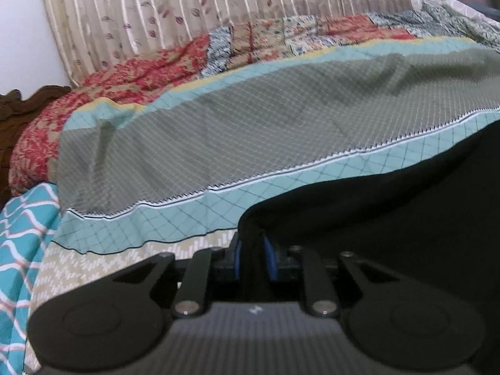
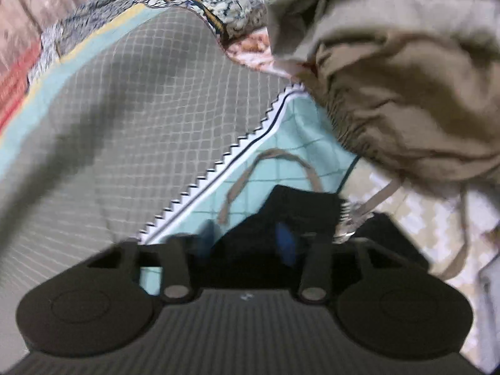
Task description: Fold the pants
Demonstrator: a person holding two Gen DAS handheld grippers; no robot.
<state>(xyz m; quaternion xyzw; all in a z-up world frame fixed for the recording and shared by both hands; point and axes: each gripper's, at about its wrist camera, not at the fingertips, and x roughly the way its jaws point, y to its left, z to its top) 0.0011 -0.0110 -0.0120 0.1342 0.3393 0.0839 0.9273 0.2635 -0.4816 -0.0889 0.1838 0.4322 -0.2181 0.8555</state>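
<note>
Left wrist: both tongs (image 1: 251, 254) (image 2: 247, 237) clamp black pants (image 1: 390, 193) edges over the bedspread (image 1: 218, 131).

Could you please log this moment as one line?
left gripper: shut on black pants | right gripper: shut on black pants | surface: bedspread | nearby: khaki garment

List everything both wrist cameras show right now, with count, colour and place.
black pants: 1, black, on the bedspread, pinched by both grippers
bedspread: 1, grey-green grid with teal bands, covering the bed
quilt: 1, red patchwork, behind the bedspread
curtain: 1, beige with leaf print, far back
khaki garment: 1, tan, heaped at right, drawstring trailing
left gripper: 1, black, shut on pants
right gripper: 1, black, shut on pants
</note>
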